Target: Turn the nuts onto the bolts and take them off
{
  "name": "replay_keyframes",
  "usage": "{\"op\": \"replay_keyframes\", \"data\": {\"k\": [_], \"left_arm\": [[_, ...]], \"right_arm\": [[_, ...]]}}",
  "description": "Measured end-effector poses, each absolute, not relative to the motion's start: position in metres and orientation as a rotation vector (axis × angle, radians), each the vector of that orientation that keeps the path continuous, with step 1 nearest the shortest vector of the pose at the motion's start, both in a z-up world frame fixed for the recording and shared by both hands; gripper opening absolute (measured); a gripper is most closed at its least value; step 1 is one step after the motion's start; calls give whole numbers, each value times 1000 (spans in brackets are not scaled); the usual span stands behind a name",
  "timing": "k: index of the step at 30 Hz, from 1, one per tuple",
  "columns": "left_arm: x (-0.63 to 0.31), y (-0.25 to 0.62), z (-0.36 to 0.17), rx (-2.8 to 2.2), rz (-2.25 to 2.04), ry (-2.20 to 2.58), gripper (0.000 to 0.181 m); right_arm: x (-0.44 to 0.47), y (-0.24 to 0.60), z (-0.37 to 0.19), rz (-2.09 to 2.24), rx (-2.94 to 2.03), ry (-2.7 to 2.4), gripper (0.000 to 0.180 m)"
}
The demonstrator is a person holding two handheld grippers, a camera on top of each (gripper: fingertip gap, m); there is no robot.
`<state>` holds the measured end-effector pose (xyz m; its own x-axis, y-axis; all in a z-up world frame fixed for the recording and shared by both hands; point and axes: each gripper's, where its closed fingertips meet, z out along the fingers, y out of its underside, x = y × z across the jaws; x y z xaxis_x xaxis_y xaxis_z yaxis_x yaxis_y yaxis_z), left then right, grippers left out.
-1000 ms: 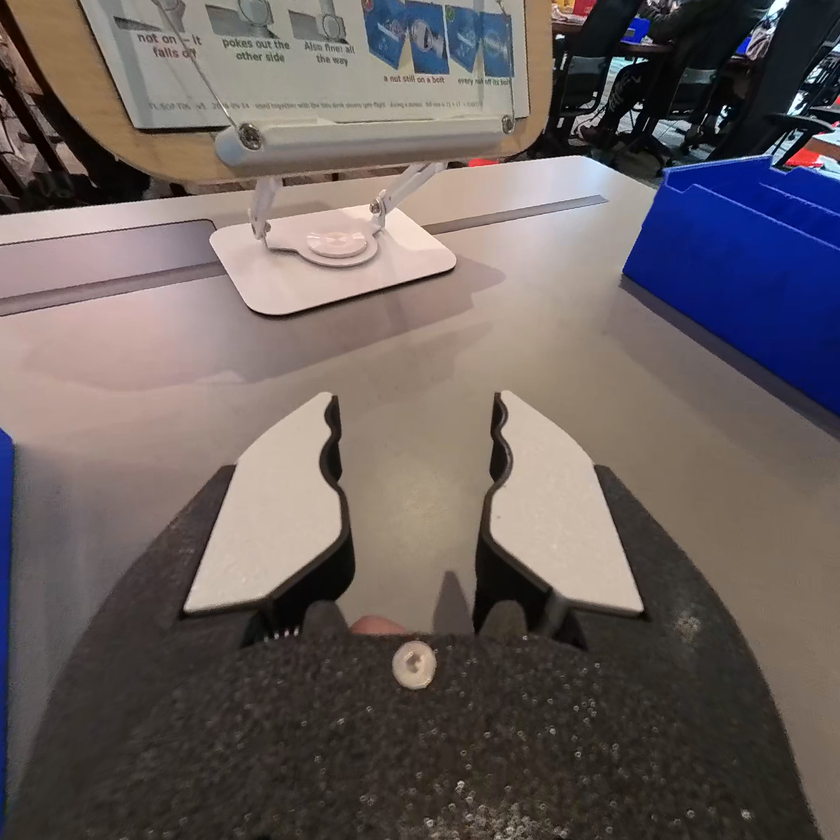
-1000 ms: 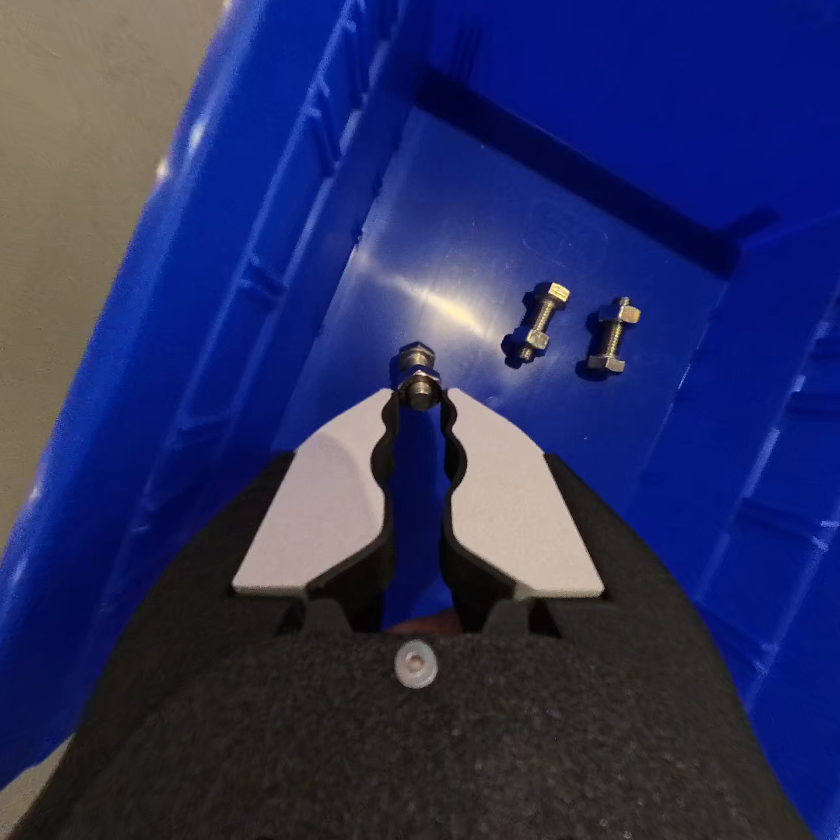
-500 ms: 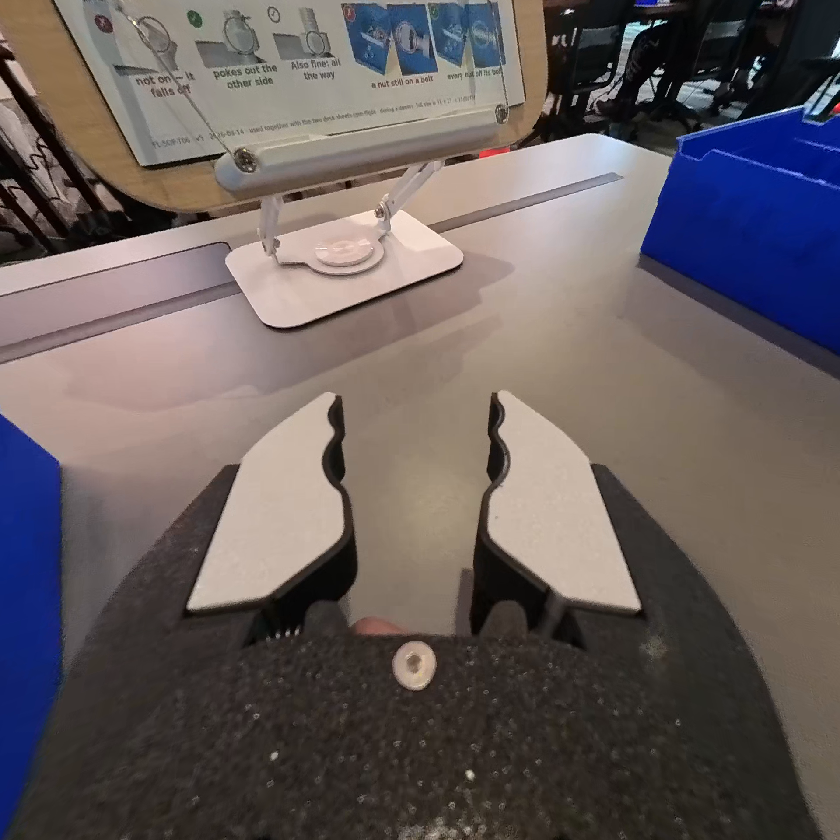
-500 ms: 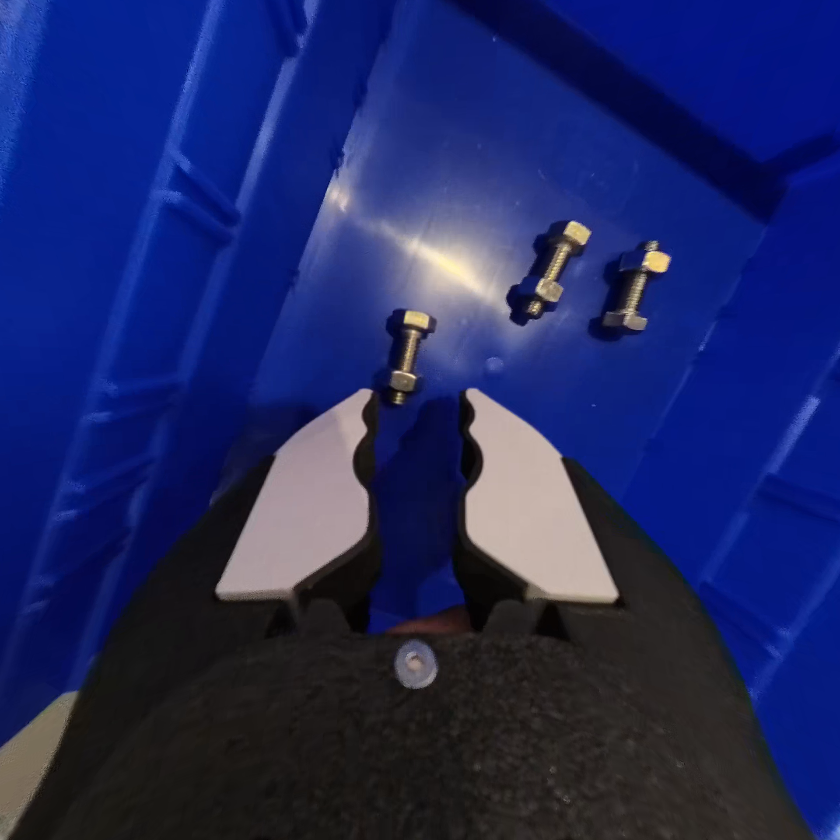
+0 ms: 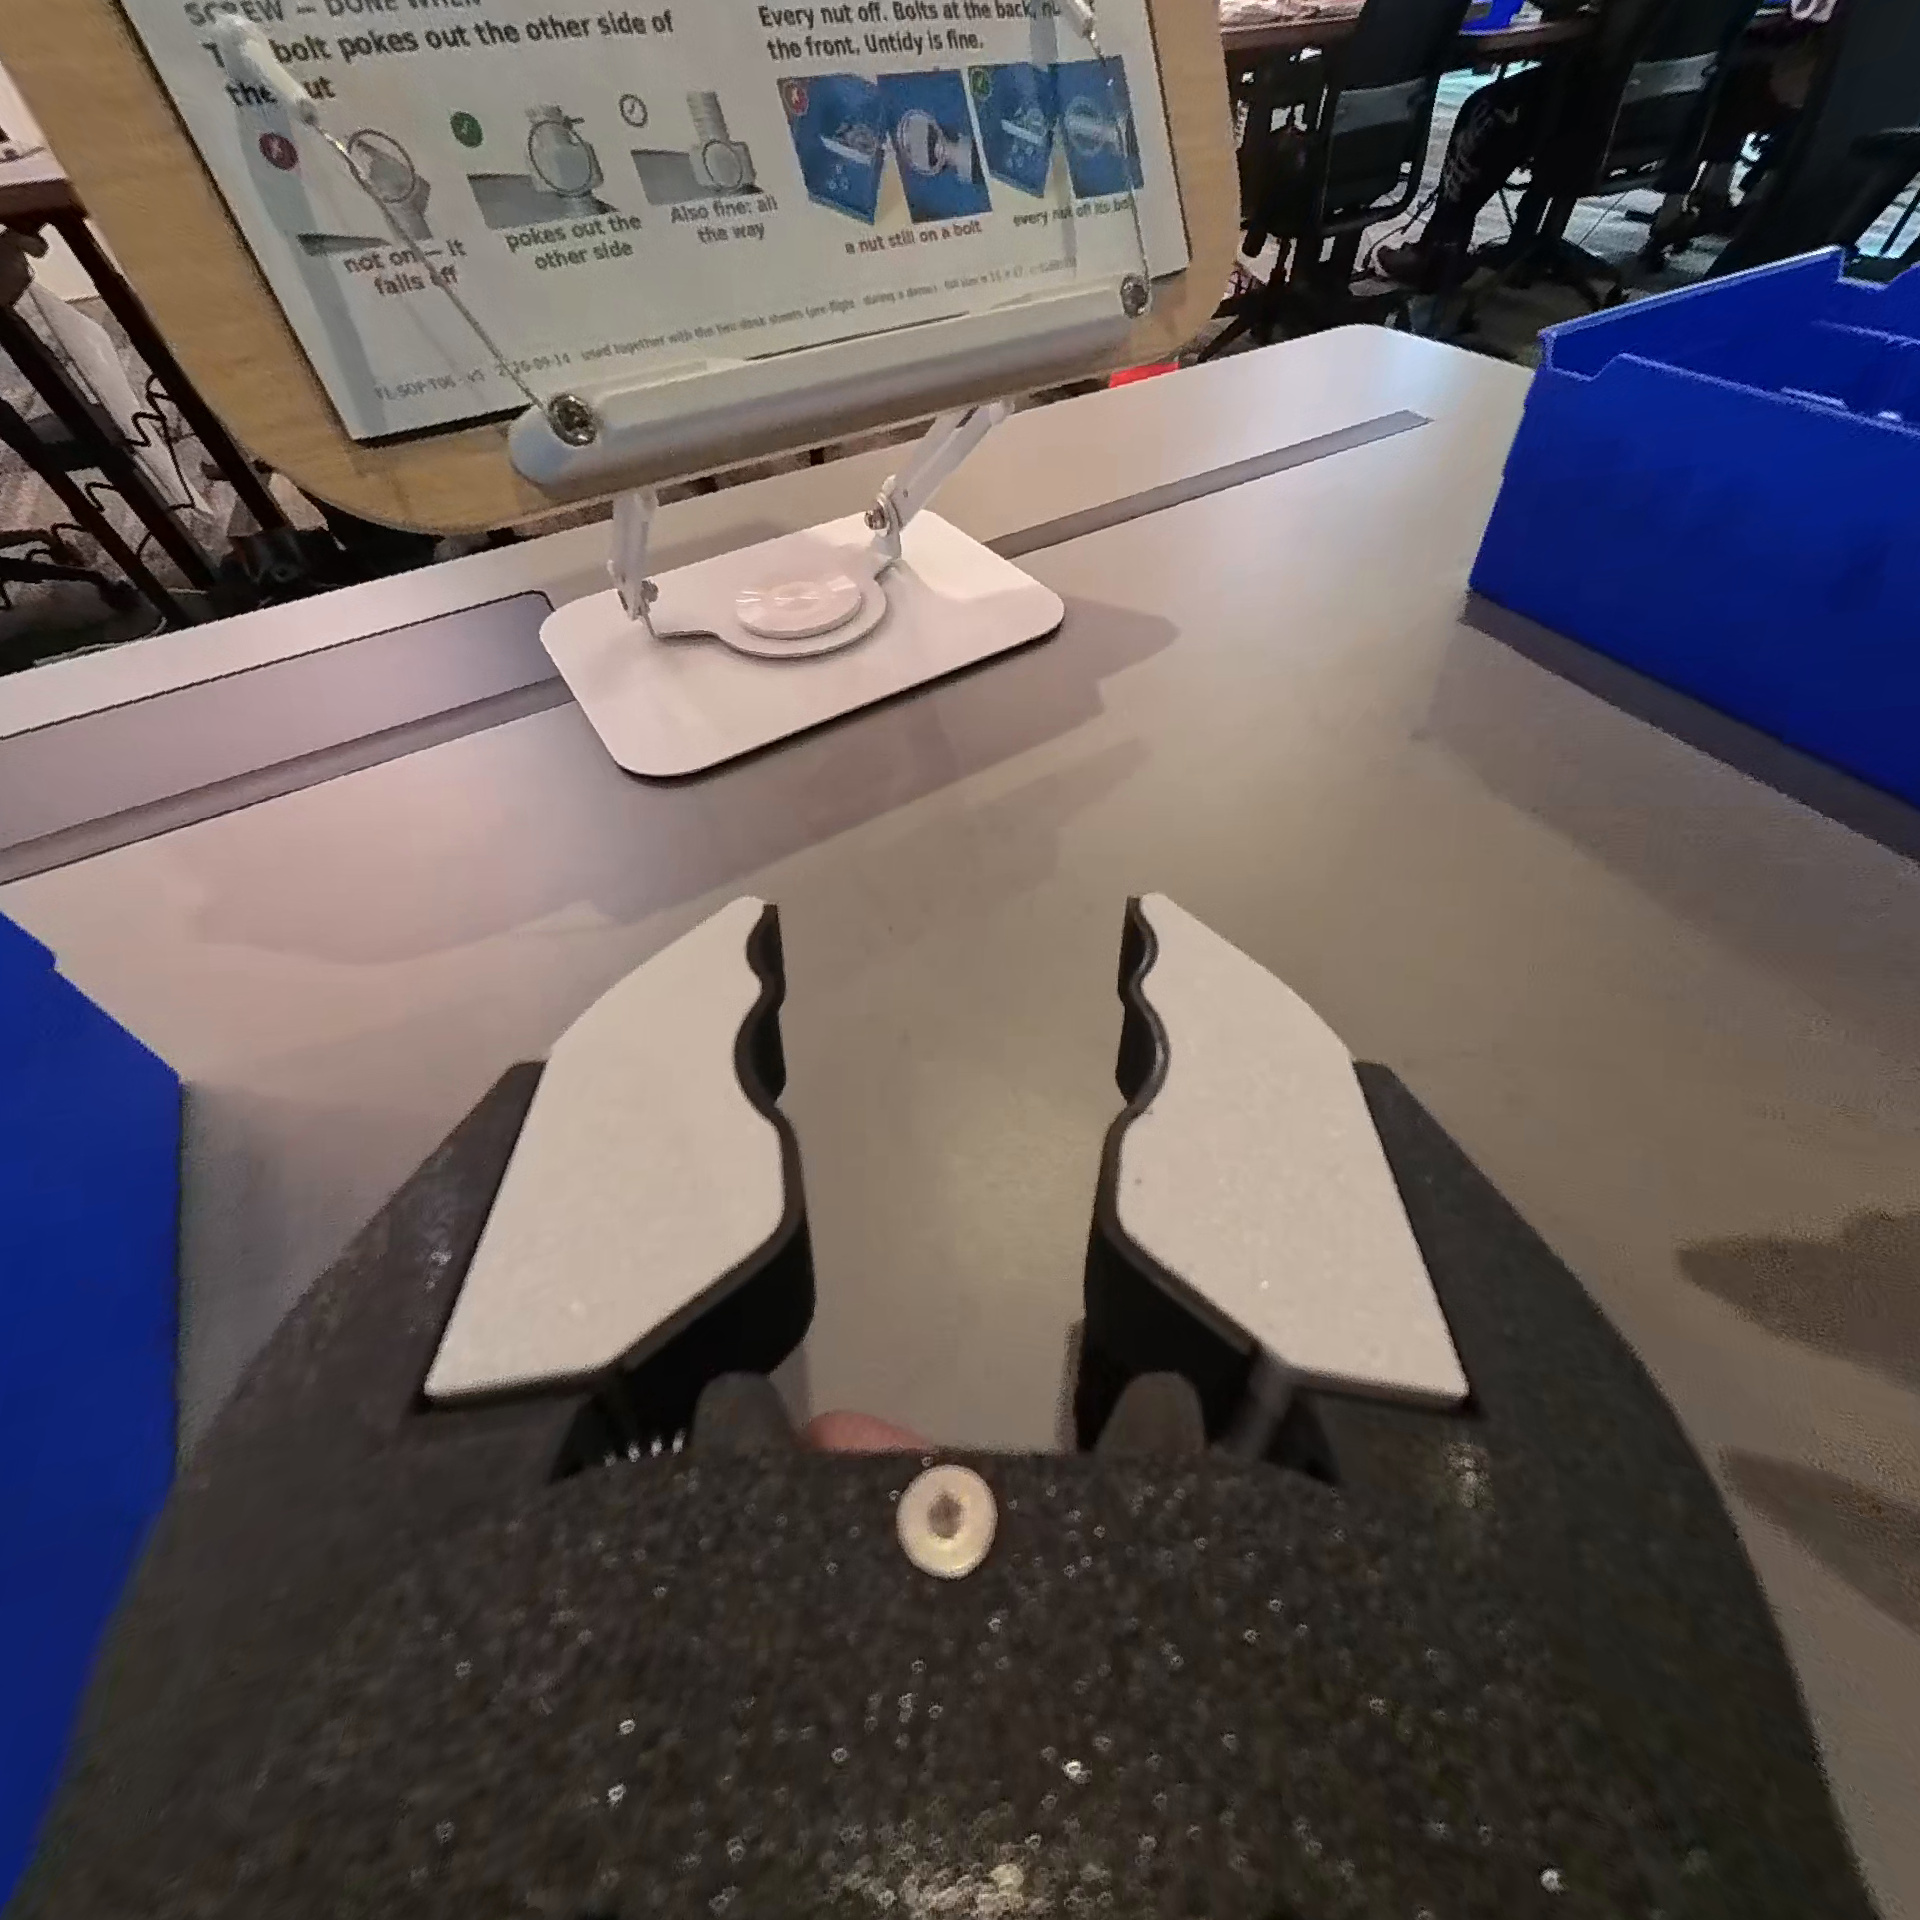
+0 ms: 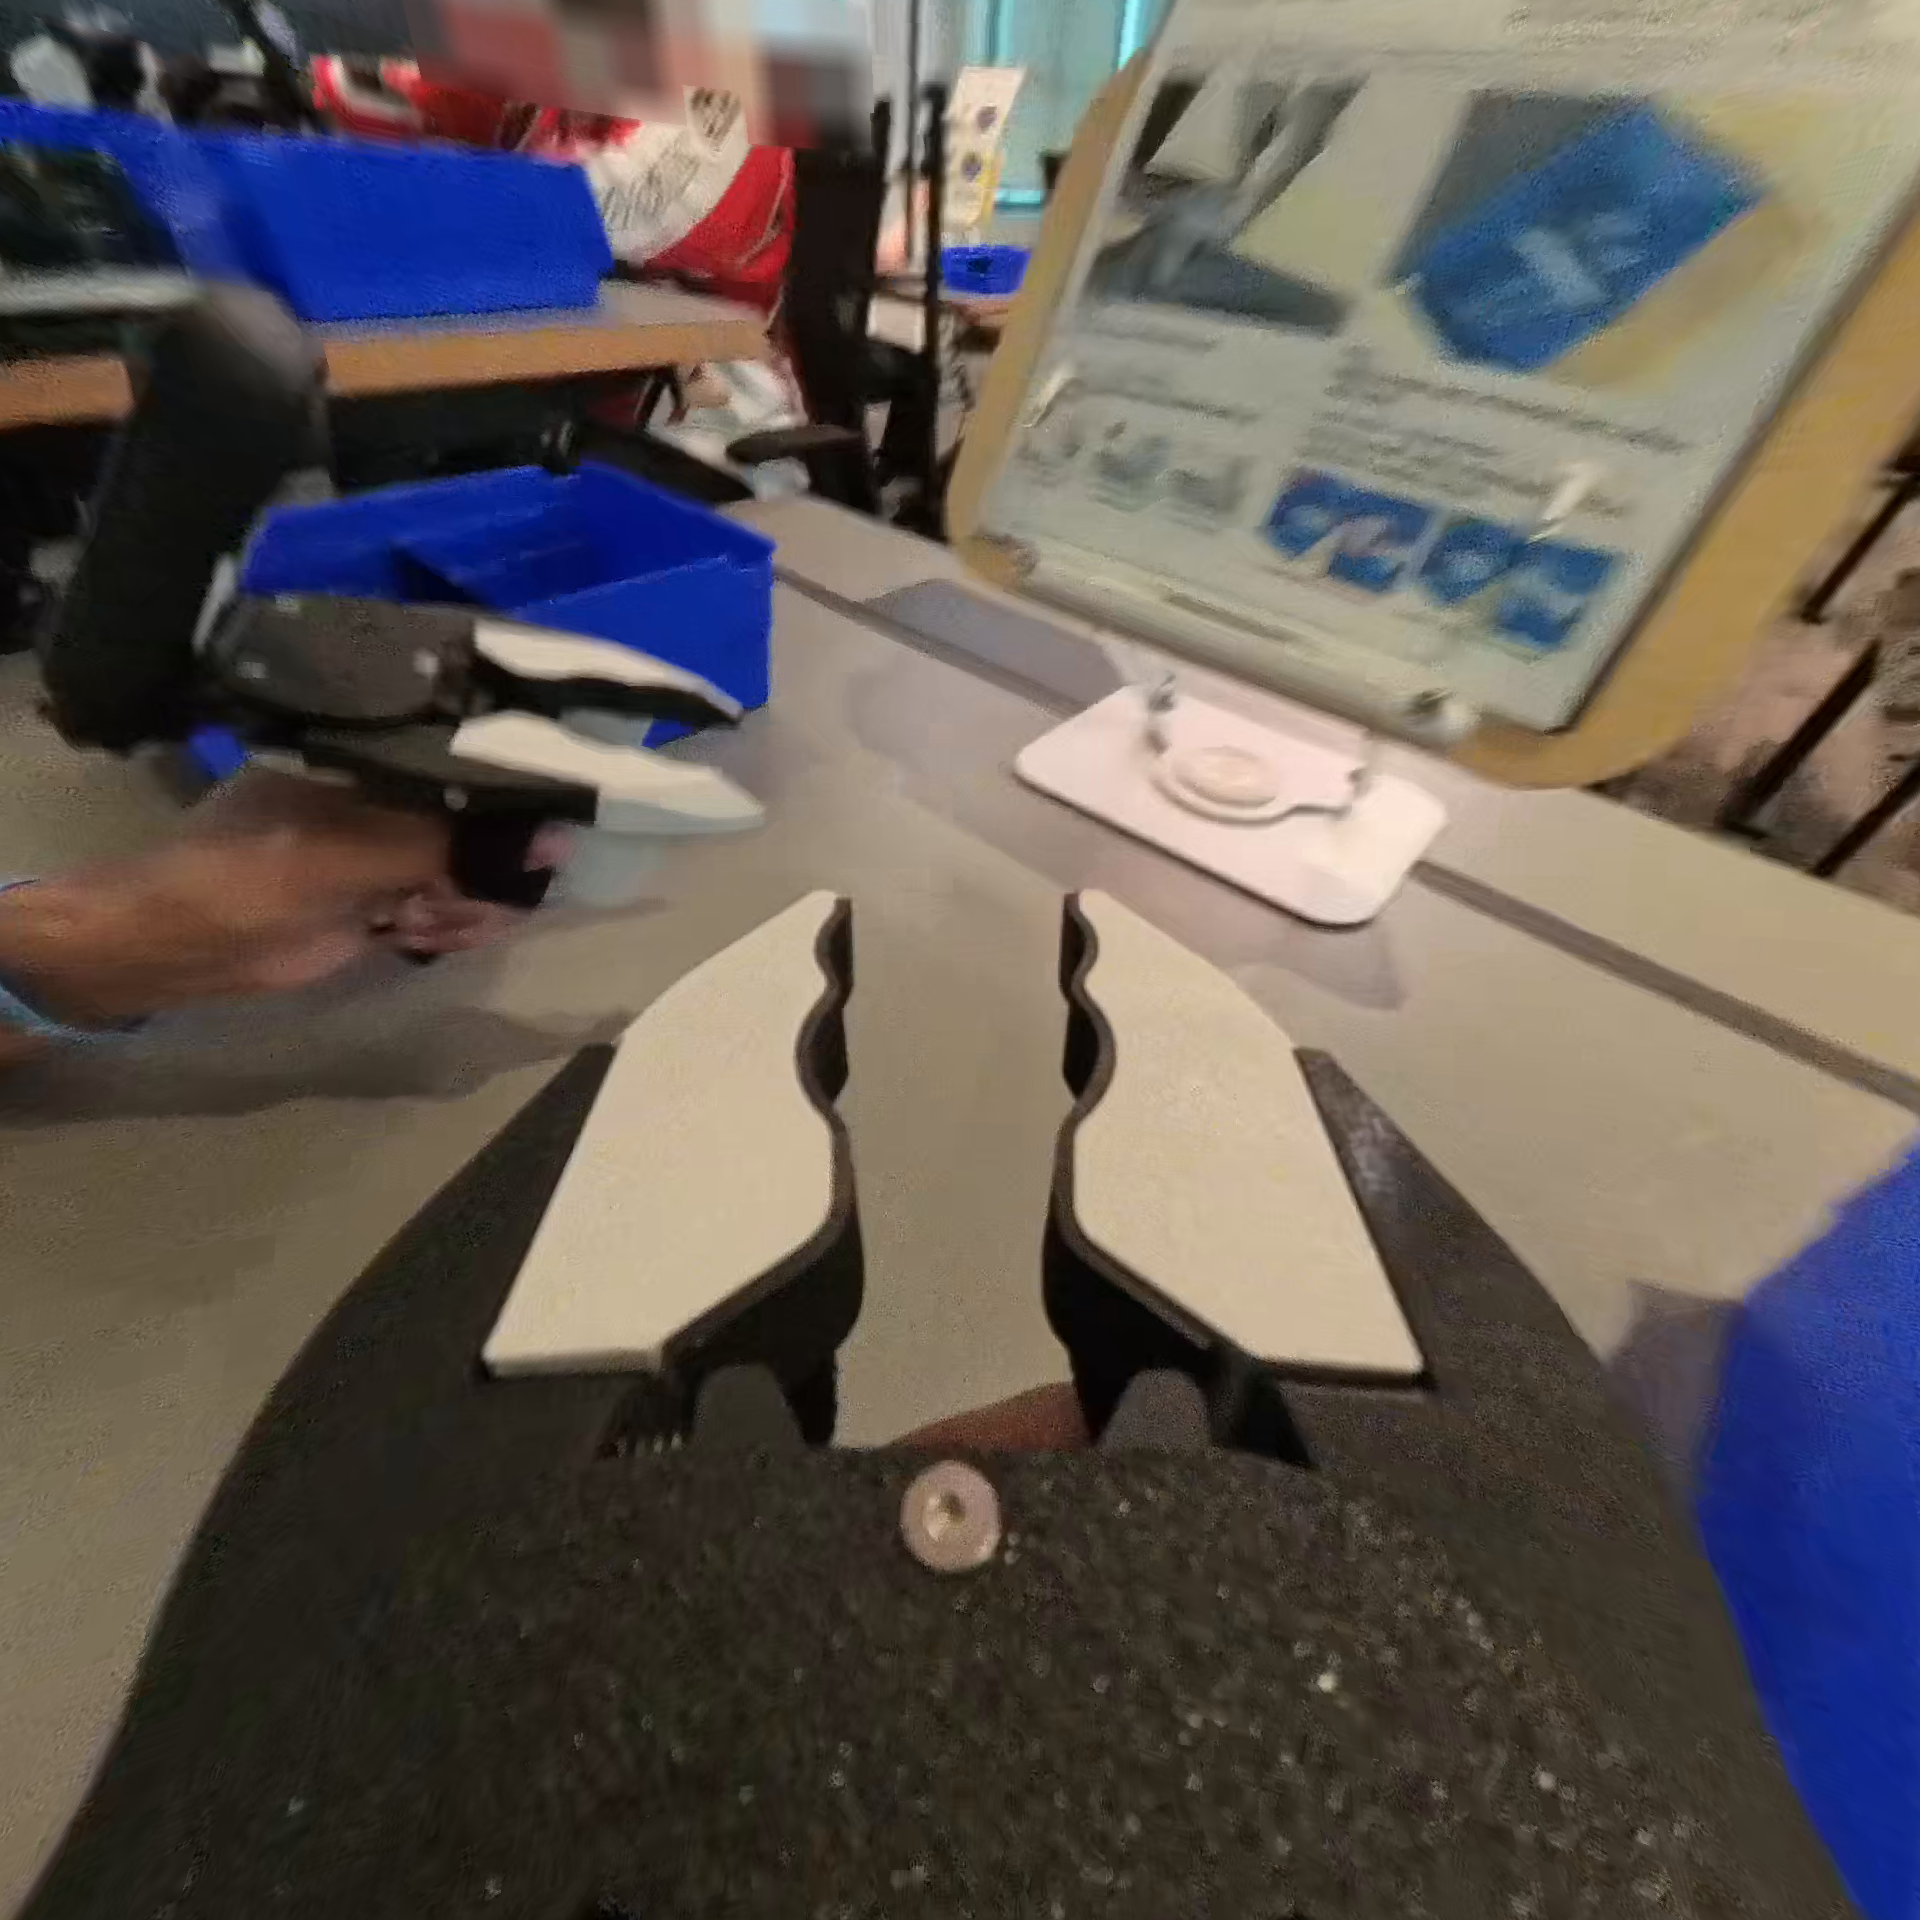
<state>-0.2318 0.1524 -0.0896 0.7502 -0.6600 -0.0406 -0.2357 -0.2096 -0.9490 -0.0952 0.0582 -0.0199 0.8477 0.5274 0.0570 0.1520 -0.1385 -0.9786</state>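
Both grippers, left [image 5: 948,925] and right [image 6: 956,920], spread empty fingers; blur perhaps hides bin [image 6: 582,561] contents.

Even indoor light; the left wrist view is sharp with soft shadows on the counter [image 5: 1351,935], the right wrist view motion-blurred, edges bowed.
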Motion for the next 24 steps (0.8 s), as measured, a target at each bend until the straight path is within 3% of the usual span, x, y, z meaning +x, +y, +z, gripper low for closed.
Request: {"op": "replay_keyframes", "data": {"k": [6, 15, 19, 24], "left_arm": [[-239, 155, -82, -1770, -459, 666, 60], [-239, 155, -85, -1777, -434, 662, 58], [-240, 157, -88, -1790, -440, 656, 58], [-233, 149, -88, -1813, -514, 671, 59]], "right_arm": [[-143, 71, -92, 271, -1789, -648, 41], [-139, 70, -94, 228, -1796, -631, 40], [-97, 47, -55, 119, -1732, -428, 40], [35, -4, -27, -285, -1679, -87, 41]]}}
